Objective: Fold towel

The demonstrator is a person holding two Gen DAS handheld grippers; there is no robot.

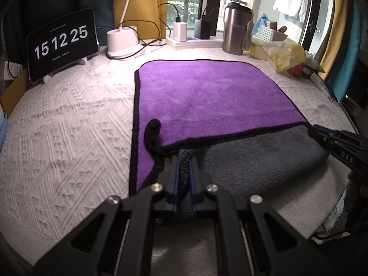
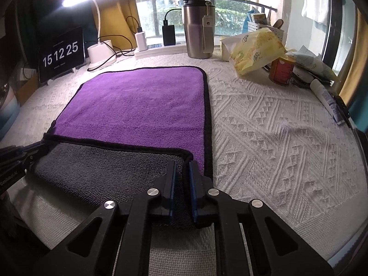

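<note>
A purple towel (image 1: 207,92) with black trim and a grey underside lies on the white textured cloth; it also shows in the right wrist view (image 2: 138,105). Its near edge is turned over, so a grey band (image 1: 257,158) shows across the front. My left gripper (image 1: 184,158) is shut on the near left corner of that turned edge; a black hanging loop (image 1: 153,131) lies beside it. My right gripper (image 2: 182,164) is shut on the near right corner. Each gripper shows at the edge of the other's view: the right one (image 1: 310,130), the left one (image 2: 42,143).
At the back stand a tablet clock (image 1: 61,43), a white lamp base (image 1: 123,42), chargers on a power strip (image 1: 180,32) and a steel tumbler (image 1: 237,30). On the right lie a yellow tissue pack (image 2: 255,50), a red can (image 2: 281,70) and a tube (image 2: 326,99).
</note>
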